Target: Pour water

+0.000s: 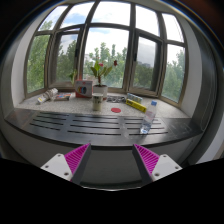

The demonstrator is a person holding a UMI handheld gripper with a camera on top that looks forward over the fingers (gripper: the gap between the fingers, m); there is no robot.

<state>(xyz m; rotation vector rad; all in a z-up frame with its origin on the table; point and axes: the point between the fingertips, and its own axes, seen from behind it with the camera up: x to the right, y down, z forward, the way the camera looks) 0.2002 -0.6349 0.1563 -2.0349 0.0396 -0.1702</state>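
A clear plastic water bottle (pixel 148 116) stands on the grey table (pixel 70 128) ahead and to the right of my fingers. A small cup-like container (pixel 97 102) stands farther back near the window sill. My gripper (pixel 112 160) is open and empty, its two magenta pads (pixel 76 157) spread wide apart above the table's near edge. The bottle is well beyond the right finger, not between the fingers.
A bay window (pixel 105 45) spans the back, with trees outside. On the sill are a potted plant (pixel 99 72), a lying bottle-like item (pixel 46 96), a yellow box (pixel 136 104) and a red disc (pixel 113 108).
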